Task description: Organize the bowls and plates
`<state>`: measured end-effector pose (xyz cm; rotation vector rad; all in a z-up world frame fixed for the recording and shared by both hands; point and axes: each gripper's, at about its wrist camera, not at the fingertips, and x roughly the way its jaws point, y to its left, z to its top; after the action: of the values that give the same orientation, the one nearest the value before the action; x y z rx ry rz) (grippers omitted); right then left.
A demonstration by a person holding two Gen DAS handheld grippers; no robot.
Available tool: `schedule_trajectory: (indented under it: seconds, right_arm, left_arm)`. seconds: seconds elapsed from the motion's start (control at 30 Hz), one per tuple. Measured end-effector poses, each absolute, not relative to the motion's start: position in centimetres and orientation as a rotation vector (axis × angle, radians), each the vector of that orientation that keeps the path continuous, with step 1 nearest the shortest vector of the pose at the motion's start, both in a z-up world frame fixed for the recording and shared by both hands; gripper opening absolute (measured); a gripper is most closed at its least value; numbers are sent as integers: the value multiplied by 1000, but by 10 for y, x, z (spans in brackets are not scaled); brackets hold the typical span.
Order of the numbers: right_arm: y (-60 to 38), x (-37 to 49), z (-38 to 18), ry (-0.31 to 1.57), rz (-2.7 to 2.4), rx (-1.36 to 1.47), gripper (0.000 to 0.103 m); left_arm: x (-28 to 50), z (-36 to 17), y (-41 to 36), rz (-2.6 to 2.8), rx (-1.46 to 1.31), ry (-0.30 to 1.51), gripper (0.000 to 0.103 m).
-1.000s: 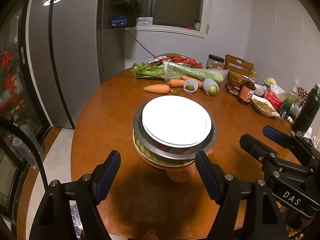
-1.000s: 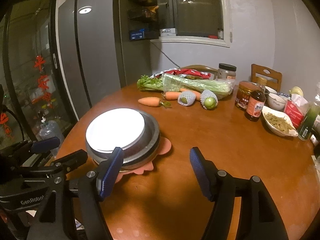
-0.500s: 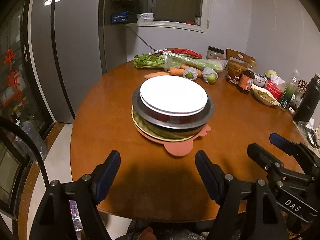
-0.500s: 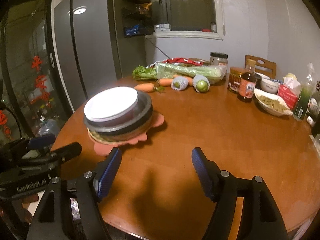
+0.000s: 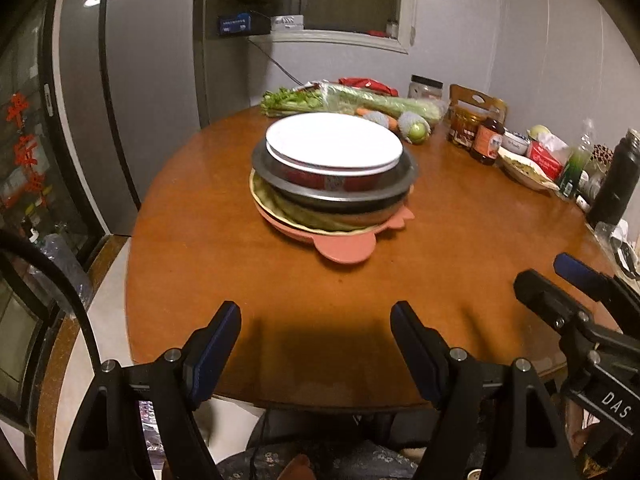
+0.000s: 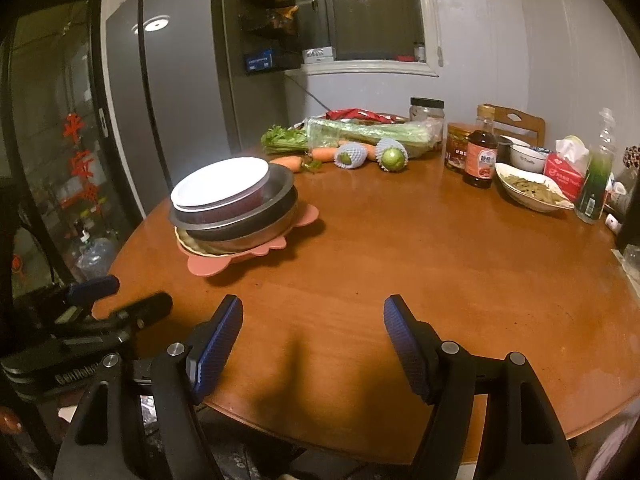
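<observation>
A stack of dishes stands on the round wooden table (image 5: 460,248). A white plate (image 5: 334,141) tops it, over a red bowl (image 5: 320,179), a metal basin (image 5: 336,196), a yellowish plate (image 5: 276,210) and a pink mat-like plate (image 5: 346,245). From the right wrist view the stack (image 6: 234,208) sits at the left. My left gripper (image 5: 316,332) hangs open over the near table edge, well short of the stack, nothing between its fingers. My right gripper (image 6: 312,326) is open and empty too, to the right of the stack. Each gripper shows at the side of the other's view.
Celery (image 6: 372,132), carrots (image 6: 324,154) and two net-wrapped fruits (image 6: 394,156) lie at the table's far side. Jars, a sauce bottle (image 6: 480,158), a dish of food (image 6: 530,192), a tissue pack and bottles crowd the right. A chair back (image 6: 516,122) and a grey fridge (image 6: 180,92) stand behind.
Both grippers have drawn back from the stack toward the near table edge and lower; the stack looks farther away. The right gripper's fingers stand slightly wider than a second ago.
</observation>
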<state>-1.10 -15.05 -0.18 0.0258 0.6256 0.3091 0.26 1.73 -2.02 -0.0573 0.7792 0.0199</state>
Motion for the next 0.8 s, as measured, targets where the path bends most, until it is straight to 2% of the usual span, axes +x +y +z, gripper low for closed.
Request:
schedule_trajectory:
  seconds: [0.8]
  right_arm:
    - [-148, -9, -7, 644, 330, 26, 75]
  left_arm:
    - [4, -26, 16, 20, -53, 793, 77]
